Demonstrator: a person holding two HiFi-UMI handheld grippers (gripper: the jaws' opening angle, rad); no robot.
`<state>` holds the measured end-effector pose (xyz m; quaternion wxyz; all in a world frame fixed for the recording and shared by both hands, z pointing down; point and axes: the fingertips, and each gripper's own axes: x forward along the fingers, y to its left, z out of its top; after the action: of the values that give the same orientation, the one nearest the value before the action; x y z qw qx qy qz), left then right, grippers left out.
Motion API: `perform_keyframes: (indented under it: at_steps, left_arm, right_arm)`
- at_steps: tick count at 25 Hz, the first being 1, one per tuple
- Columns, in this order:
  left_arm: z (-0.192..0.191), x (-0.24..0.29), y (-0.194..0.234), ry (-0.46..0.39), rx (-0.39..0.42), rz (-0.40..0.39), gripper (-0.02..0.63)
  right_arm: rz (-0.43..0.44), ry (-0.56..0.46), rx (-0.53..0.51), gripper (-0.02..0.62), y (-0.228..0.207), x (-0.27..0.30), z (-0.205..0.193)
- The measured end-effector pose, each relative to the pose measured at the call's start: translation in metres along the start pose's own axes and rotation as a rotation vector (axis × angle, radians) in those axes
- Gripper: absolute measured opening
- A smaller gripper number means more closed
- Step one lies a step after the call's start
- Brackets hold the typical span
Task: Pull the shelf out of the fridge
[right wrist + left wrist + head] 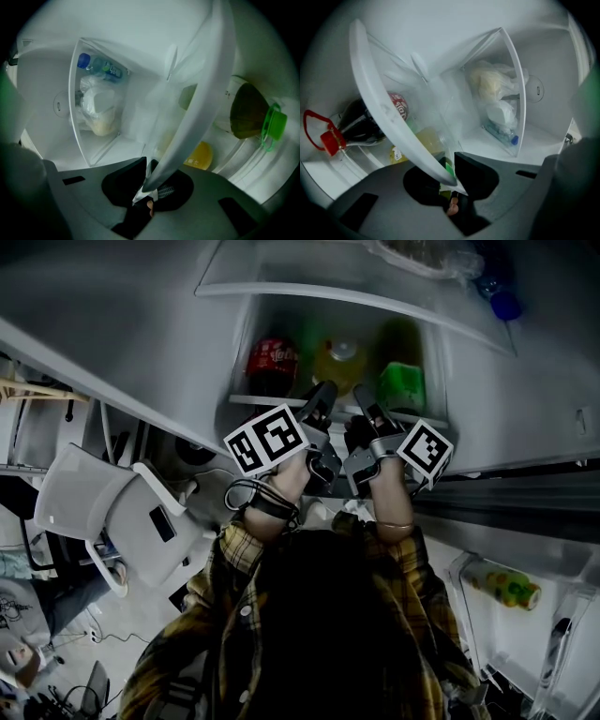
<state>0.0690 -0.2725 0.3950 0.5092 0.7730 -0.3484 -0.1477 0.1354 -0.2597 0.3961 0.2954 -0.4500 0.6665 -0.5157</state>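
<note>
The fridge shelf is a clear pane with a white front trim. Both grippers hold that trim side by side. My left gripper is shut on the trim's edge, which is pinched between its dark jaws. My right gripper is shut on the same edge a little further right. Behind the trim lie a cola bottle with a red cap, a yellow bottle and a green-capped bottle.
Another clear shelf in the fridge carries a plastic bag and a blue-capped bottle. A white chair stands at the left. The open door's bin at the lower right holds a bottle.
</note>
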Motion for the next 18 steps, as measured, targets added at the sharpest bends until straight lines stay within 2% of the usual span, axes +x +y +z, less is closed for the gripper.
perform_keyframes:
  at_steps: [18]
  left_arm:
    - [-0.030,-0.042,-0.005,0.013,-0.010,0.000,0.067]
  right_arm:
    - [0.033,0.014,0.002,0.051,0.007,-0.040,-0.032]
